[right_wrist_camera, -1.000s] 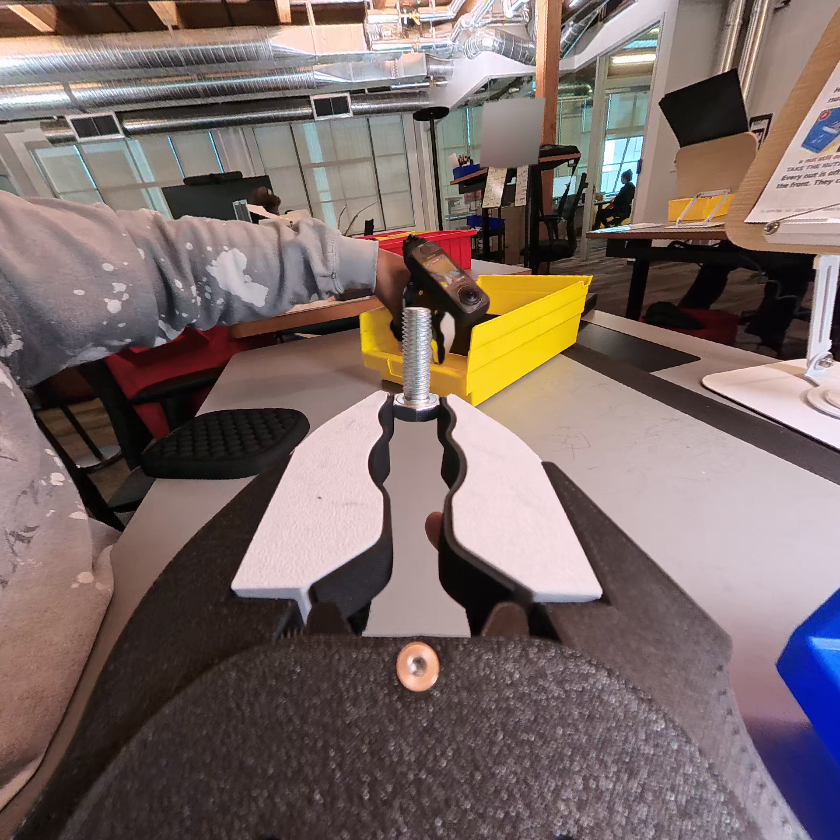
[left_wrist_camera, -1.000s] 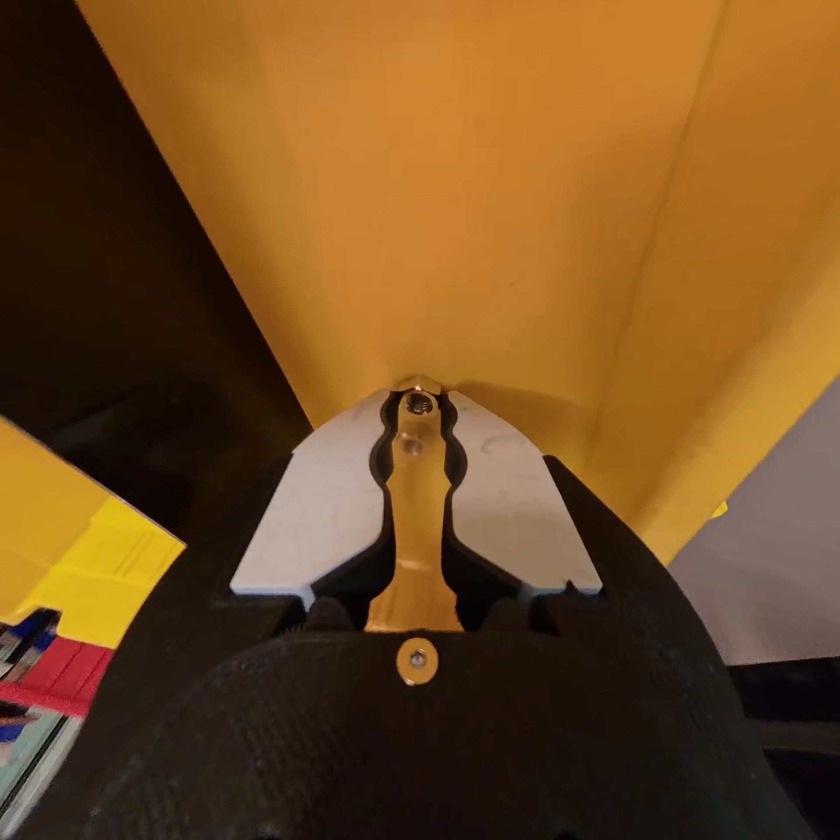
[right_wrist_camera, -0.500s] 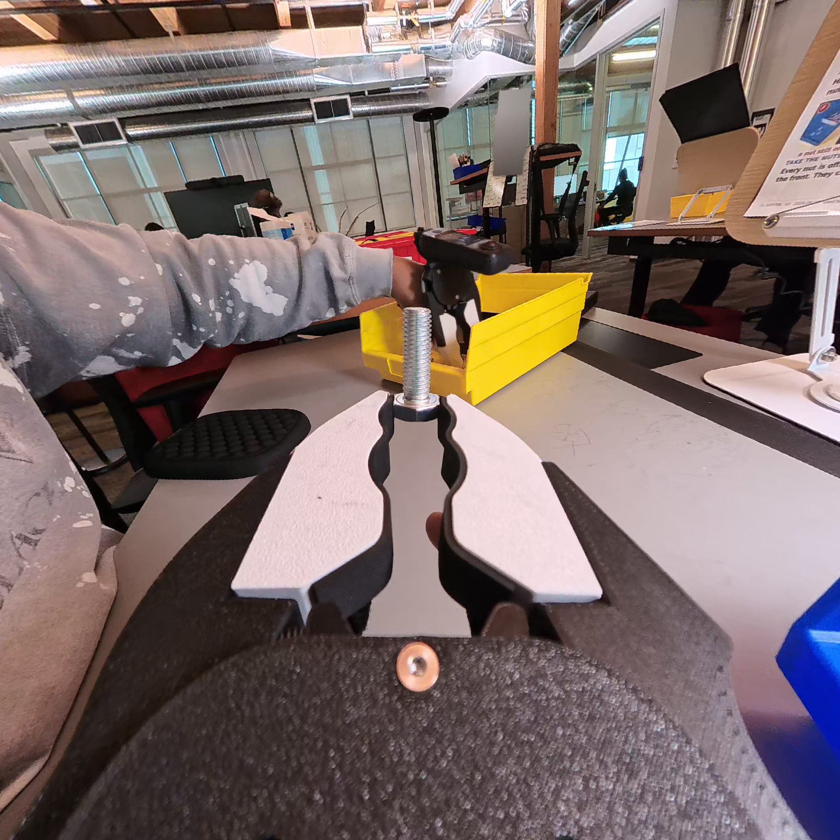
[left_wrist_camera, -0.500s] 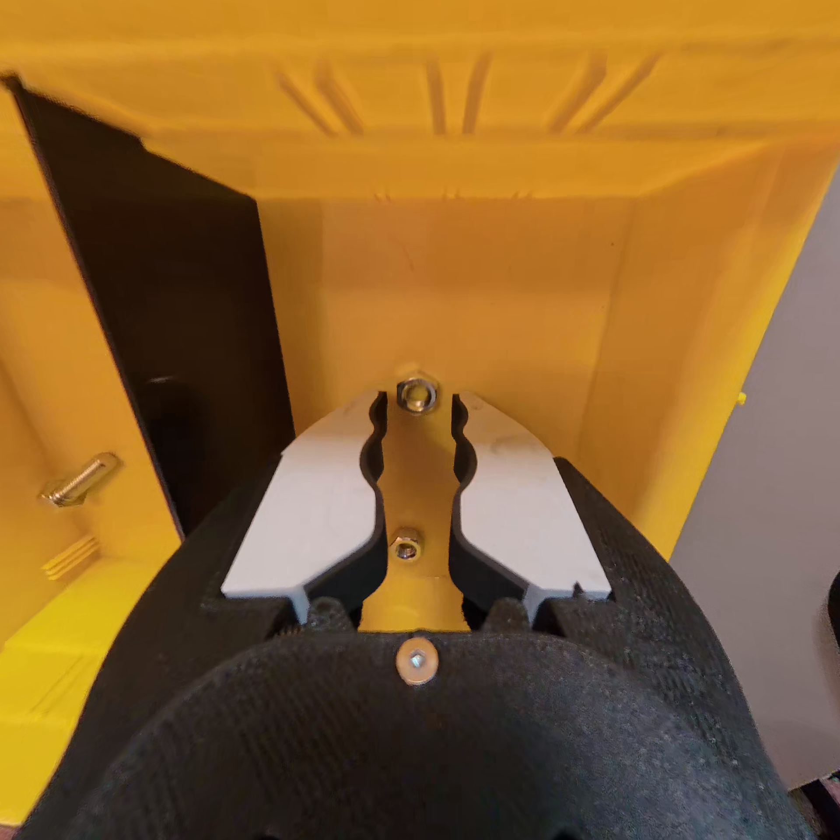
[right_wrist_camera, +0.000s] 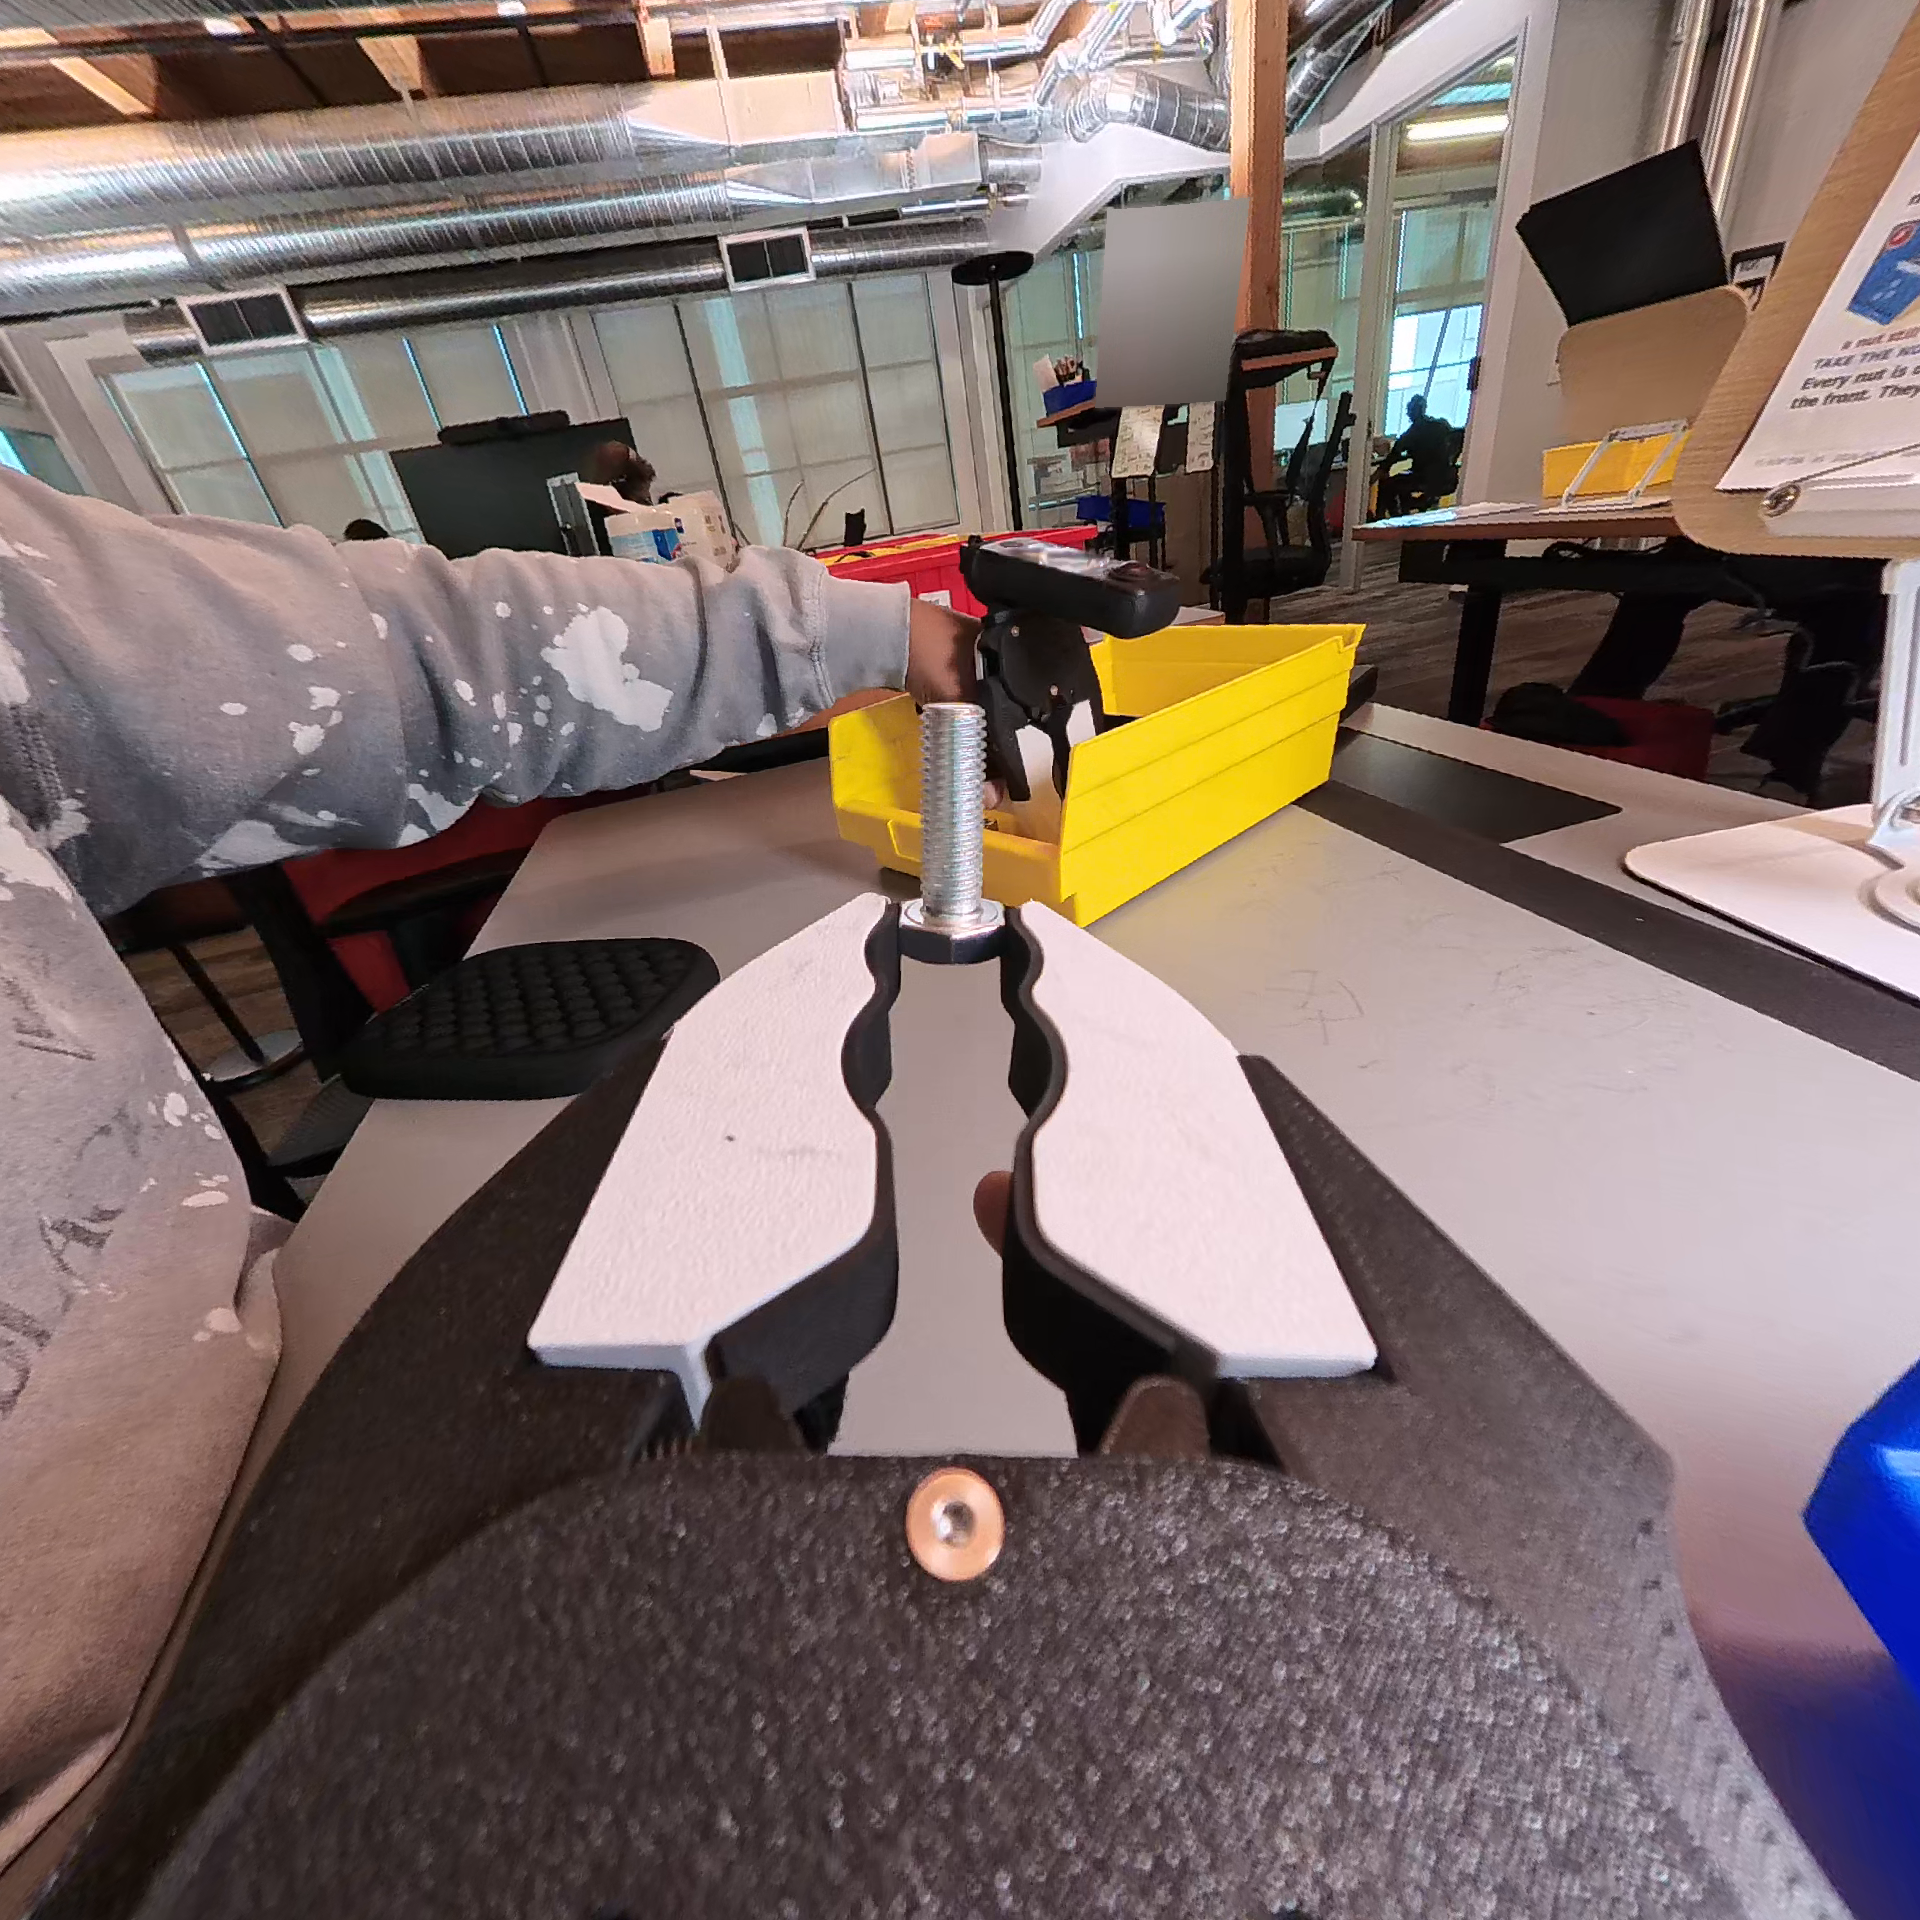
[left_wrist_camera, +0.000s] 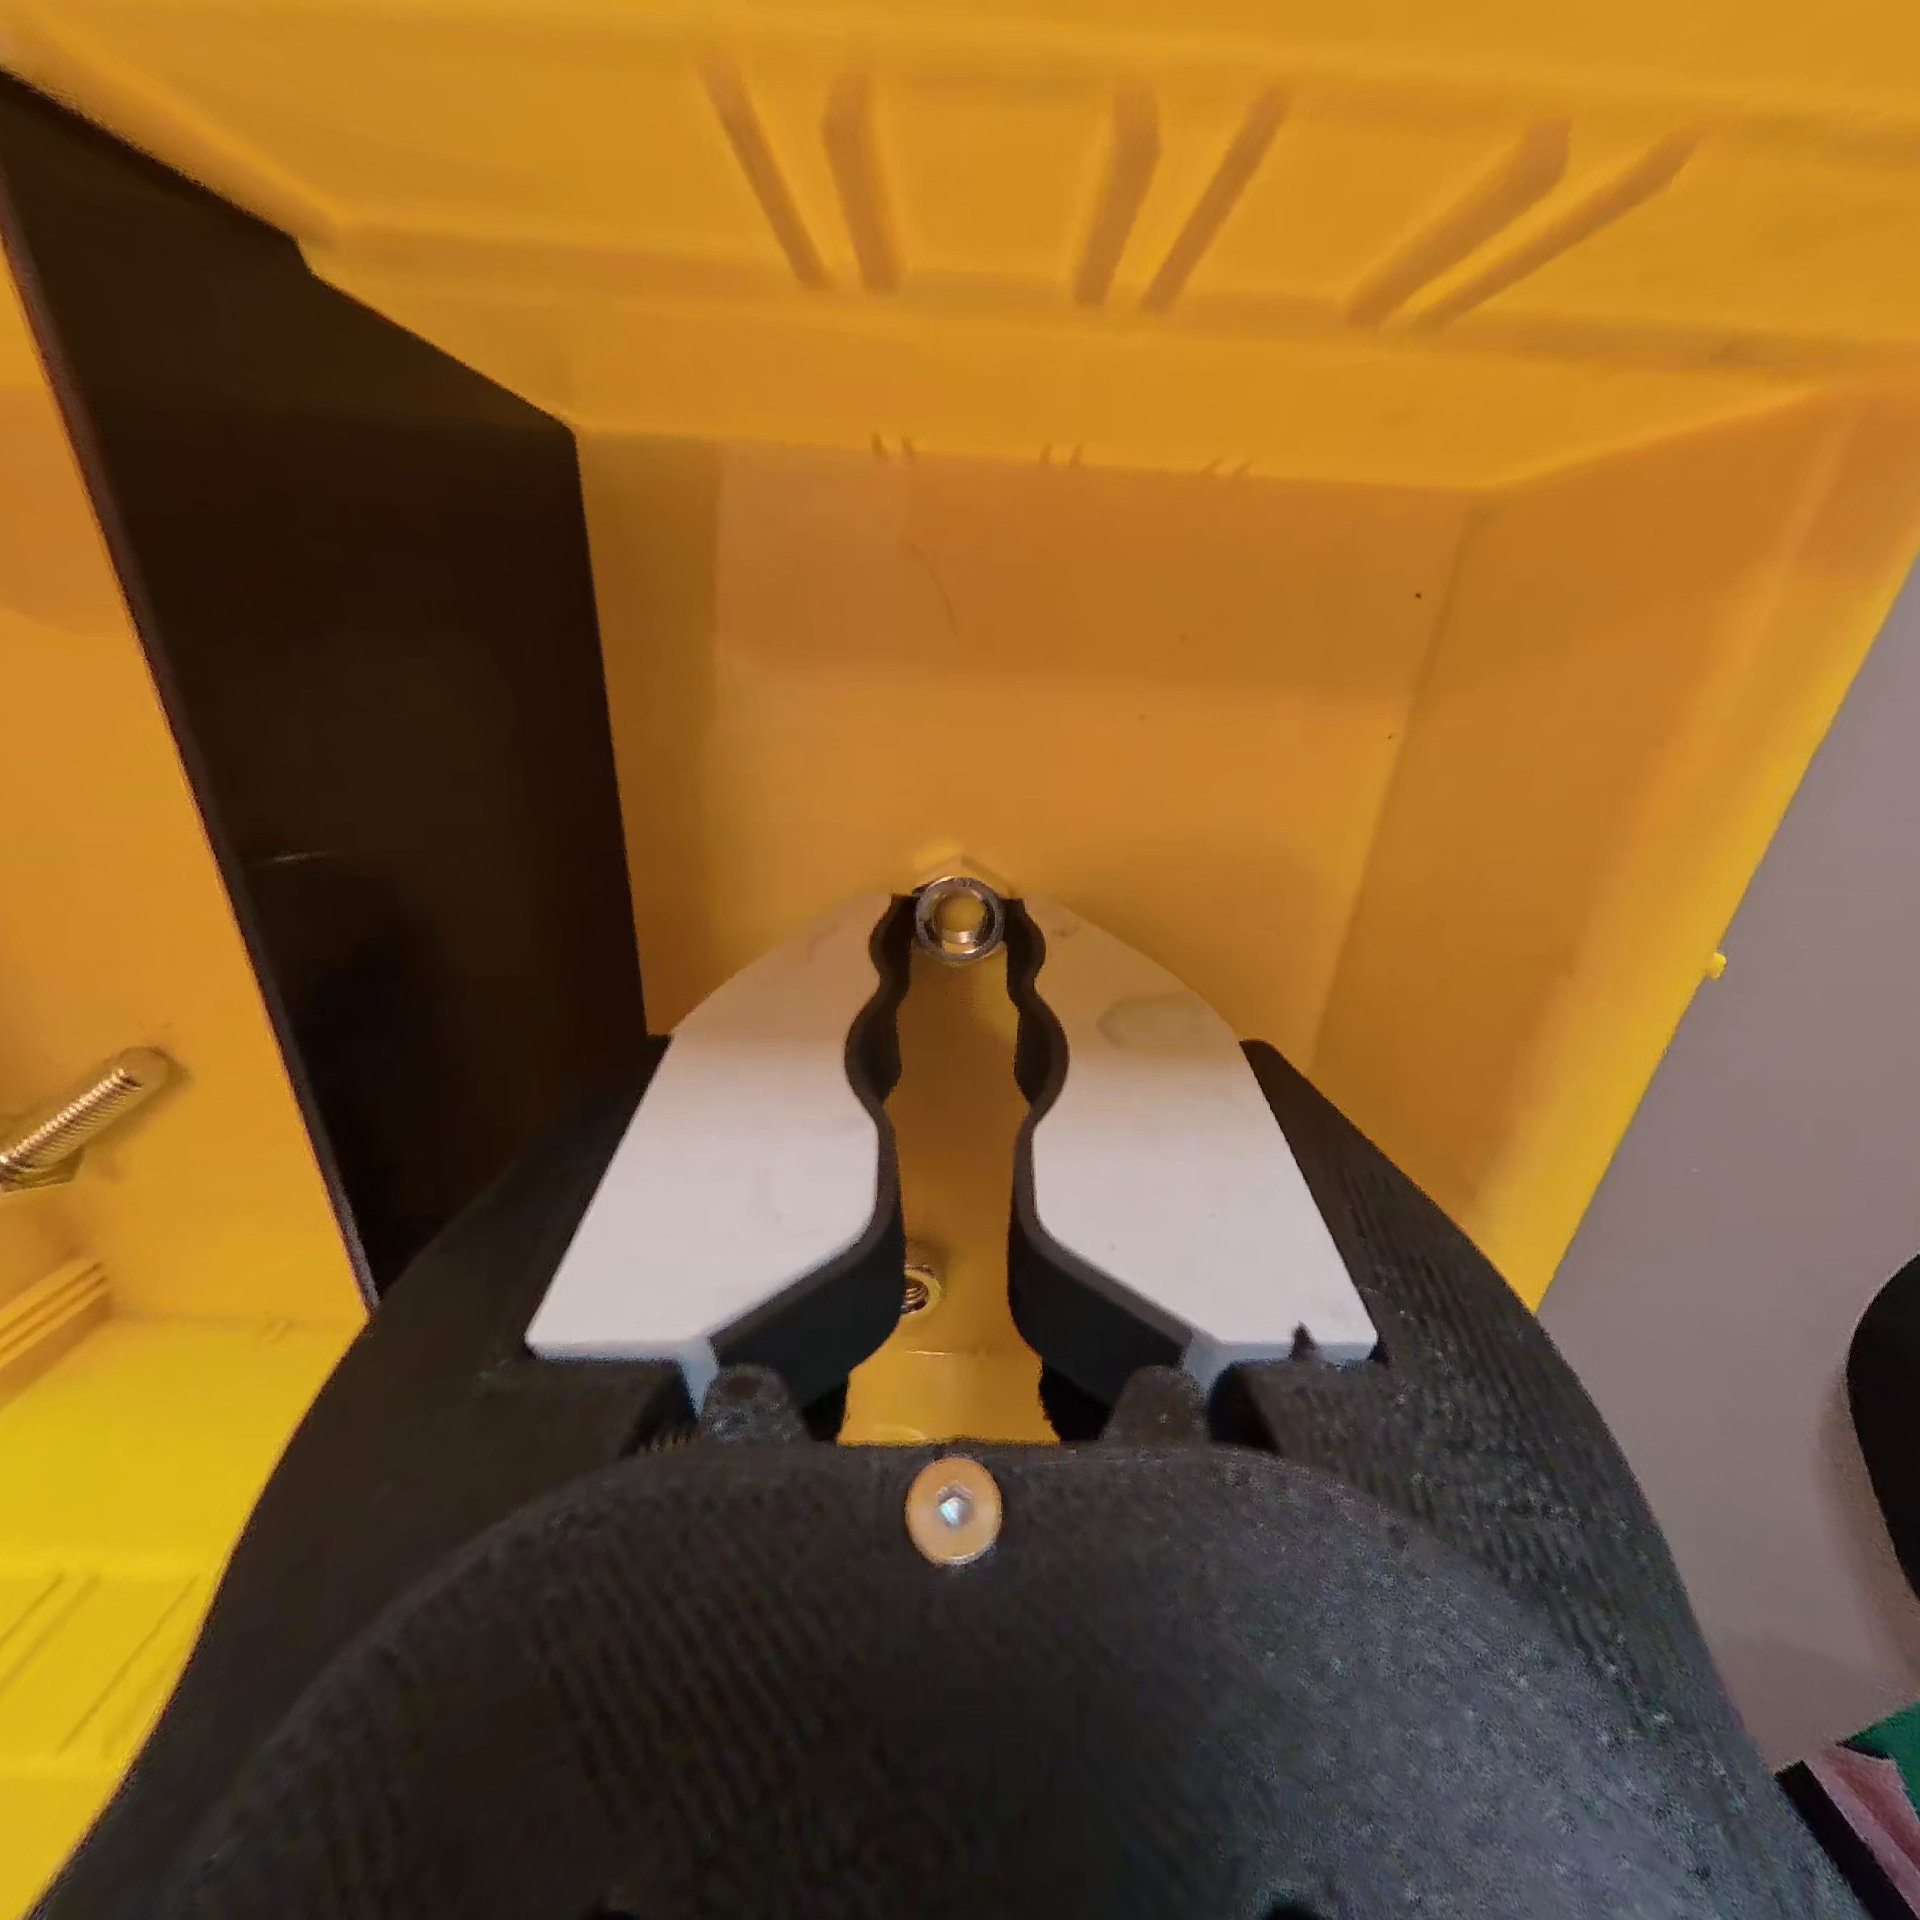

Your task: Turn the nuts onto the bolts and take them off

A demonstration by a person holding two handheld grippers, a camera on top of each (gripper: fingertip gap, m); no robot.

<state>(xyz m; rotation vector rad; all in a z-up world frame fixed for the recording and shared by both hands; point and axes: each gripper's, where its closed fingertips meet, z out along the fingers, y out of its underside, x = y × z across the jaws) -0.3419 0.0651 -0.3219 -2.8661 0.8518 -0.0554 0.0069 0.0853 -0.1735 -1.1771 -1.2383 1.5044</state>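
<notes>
Left claw [left_wrist_camera: 958,930], fingertips clamped on a small steel hex nut [left_wrist_camera: 958,928] inside the yellow plastic bin [left_wrist_camera: 1039,644]; right claw [right_wrist_camera: 951,935] grips the upright zinc-plated threaded bolt [right_wrist_camera: 953,810] by its head. Next: carry nut to bolt tip, align, thread.

- Nut [left_wrist_camera: 958,928]: I see a small silver nut clamped between the tips of my left gripper [left_wrist_camera: 958,935], its bore facing the camera, above the floor of the yellow bin [left_wrist_camera: 1091,665].
- Second nut [left_wrist_camera: 920,1291]: loose on the bin floor, partly hidden behind my left gripper's finger.
- Bolt [right_wrist_camera: 952,810]: silver, threaded, upright, its hex head pinched at the tips of my right gripper [right_wrist_camera: 952,940], in front of the bin.
- Spare bolt [left_wrist_camera: 73,1127]: lies tilted in the bin's neighbouring compartment.
</notes>
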